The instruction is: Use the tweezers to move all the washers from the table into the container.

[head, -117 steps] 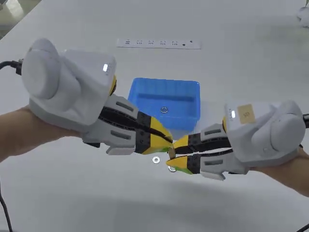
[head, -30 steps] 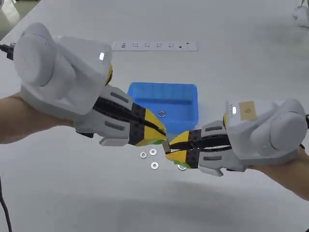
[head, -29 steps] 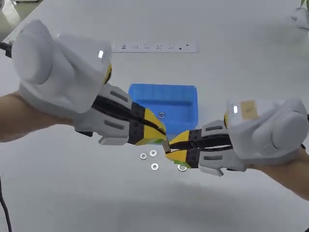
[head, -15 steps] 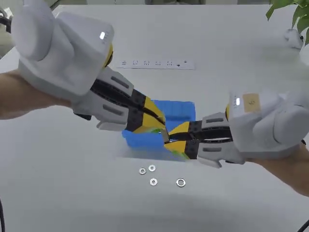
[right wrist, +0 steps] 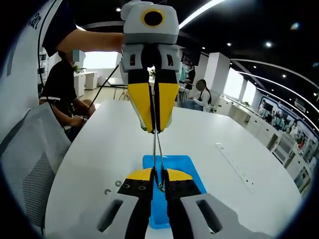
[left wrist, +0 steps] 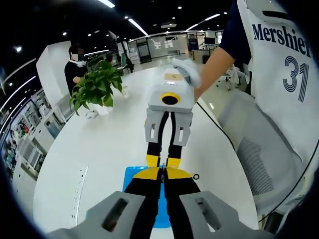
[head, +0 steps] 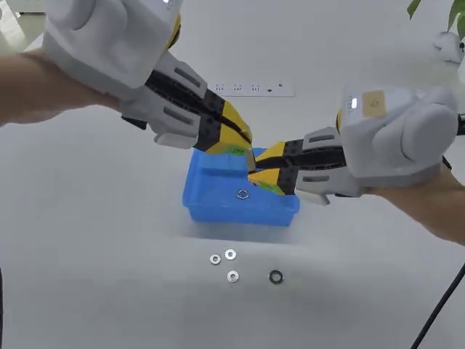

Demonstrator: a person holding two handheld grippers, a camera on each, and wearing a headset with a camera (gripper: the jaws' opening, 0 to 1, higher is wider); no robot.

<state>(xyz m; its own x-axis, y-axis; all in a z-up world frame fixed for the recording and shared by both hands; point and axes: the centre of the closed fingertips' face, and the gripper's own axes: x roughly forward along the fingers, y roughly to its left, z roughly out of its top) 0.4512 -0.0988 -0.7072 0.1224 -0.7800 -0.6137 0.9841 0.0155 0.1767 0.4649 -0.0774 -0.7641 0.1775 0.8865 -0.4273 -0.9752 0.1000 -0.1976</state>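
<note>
Now: tweezers over the container, four washers on the surface

You have one washer (head: 242, 194) lying on the floor of the blue container (head: 218, 207), near its middle. Four washers (head: 230, 254) lie on the white surface (head: 87, 276) just in front of the container's near wall. Three pale ones are bunched together, and a darker washer (head: 276, 277) sits a little apart from them, toward the container's right-hand corner.

The tweezers (right wrist: 156, 154) hang above the container and bridge your two claws. Your left claw (head: 245, 147) is pressed together on their rear end, above the container's far wall. Your right claw (head: 254, 171) pinches the two thin legs near the tips, over the container's inside. Whether the tips hold a washer is too small to tell.

In the left gripper view your jaws meet nose to nose with the right claw, with the container's blue beneath both. In the right gripper view the legs run from the left claw down into your right jaws, again over the container. Two of the washers show on the surface off the container's side.

Beyond the container's far wall a white power strip (head: 254, 89) lies flat on the surface, well apart from it. A potted plant (left wrist: 97, 87) stands farther off again, well away from the container.
</note>
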